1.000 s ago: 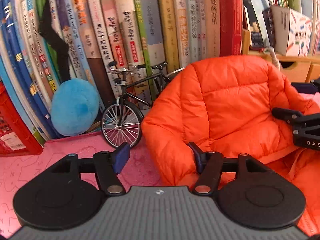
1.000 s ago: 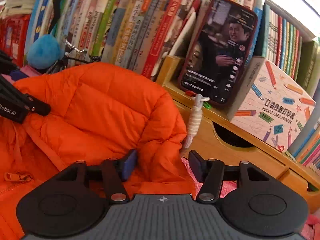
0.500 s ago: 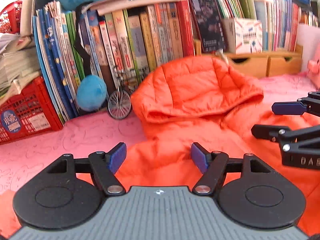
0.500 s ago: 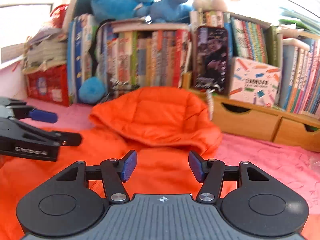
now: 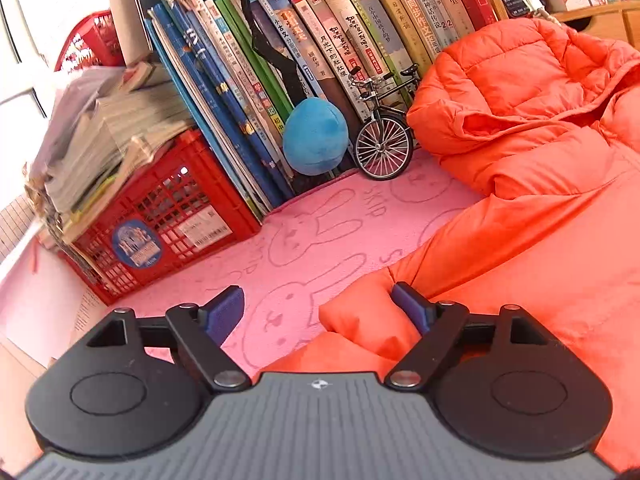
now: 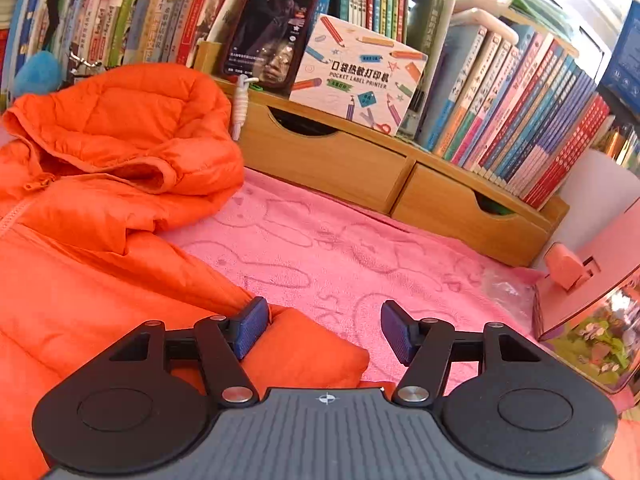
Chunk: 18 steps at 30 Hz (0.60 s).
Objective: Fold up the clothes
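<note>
An orange puffer jacket point(image 5: 540, 208) lies on a pink towel point(image 5: 312, 240), hood point(image 5: 516, 76) toward the books. It also shows in the right wrist view point(image 6: 92, 216). My left gripper point(image 5: 318, 312) is open over the jacket's left sleeve edge point(image 5: 360, 320), whose end lies between the jaws. My right gripper point(image 6: 324, 328) is open over the right sleeve end point(image 6: 308, 352), which lies between the jaws. Neither gripper holds anything.
A row of books point(image 5: 320, 48), a red crate point(image 5: 168, 216), a blue plush ball point(image 5: 316, 136) and a model bicycle point(image 5: 384, 136) line the back left. A wooden drawer unit point(image 6: 360, 168), a phone point(image 6: 276, 24) and a pink box point(image 6: 592, 280) stand at the right.
Both grippers pulled back from the hood and swung outward, left one to the left sleeve, right one to the right sleeve. They stay open. Neither sees the other now.
</note>
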Motion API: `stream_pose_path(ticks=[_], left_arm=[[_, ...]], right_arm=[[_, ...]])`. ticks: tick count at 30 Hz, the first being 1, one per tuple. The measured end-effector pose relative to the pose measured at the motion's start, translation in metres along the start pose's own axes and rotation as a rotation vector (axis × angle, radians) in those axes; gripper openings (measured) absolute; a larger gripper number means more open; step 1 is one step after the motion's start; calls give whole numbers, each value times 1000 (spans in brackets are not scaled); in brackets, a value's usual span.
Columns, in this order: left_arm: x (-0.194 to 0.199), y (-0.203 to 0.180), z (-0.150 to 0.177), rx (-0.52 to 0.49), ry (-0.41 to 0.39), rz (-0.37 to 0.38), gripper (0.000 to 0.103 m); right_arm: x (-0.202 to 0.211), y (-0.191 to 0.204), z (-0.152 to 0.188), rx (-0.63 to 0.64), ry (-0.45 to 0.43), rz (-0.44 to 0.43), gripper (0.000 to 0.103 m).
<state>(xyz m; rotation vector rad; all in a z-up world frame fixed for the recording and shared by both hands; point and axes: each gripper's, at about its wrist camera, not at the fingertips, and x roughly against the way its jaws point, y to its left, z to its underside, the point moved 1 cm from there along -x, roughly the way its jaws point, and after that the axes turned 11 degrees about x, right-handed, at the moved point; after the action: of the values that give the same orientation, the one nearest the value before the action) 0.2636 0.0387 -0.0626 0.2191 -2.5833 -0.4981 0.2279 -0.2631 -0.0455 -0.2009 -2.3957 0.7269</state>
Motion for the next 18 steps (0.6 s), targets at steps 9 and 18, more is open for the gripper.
stream_pose_path(ticks=[9,18], left_arm=[[21,-17,-62,20,-167,283,73],[-12,-22,-88,87,-148,422,53]], right_arm=[[41,53,-62,297,-405,-41,60],[-15,133,-110,559,-354,-187,50]])
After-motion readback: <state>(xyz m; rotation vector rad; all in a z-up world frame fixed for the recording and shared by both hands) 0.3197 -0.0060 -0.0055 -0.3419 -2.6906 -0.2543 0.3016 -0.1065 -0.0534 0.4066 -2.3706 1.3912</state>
